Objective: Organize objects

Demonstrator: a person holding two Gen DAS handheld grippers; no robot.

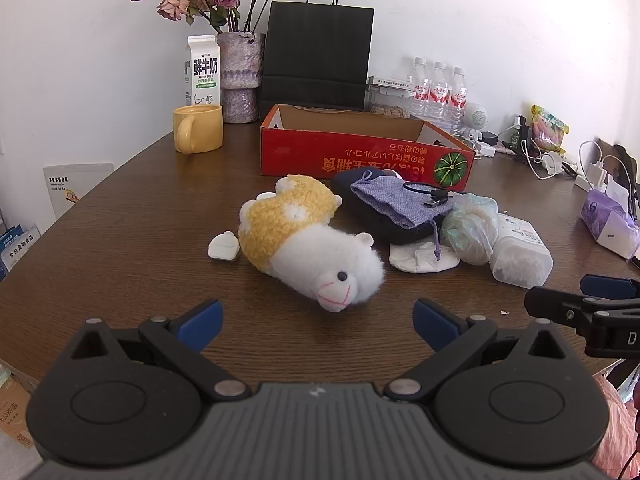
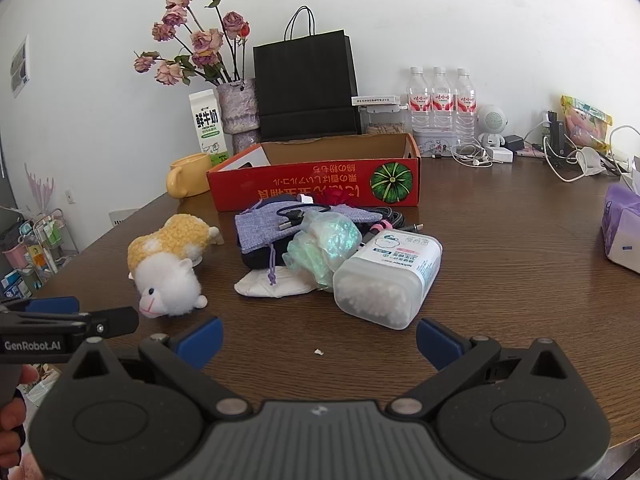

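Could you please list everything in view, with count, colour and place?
plush: 1, yellow-white, table centre
box: 1, red, behind plush
pouch: 1, purple, on dark case
swab tub: 1, clear-white, right of pile
plastic bag: 1, greenish, beside tub
mug: 1, yellow, back left
milk carton: 1, white, behind mug
vase: 1, purple, dried roses
paper bag: 1, black, at wall
bottles: 3, clear, back right
left tool: open
right tool: open
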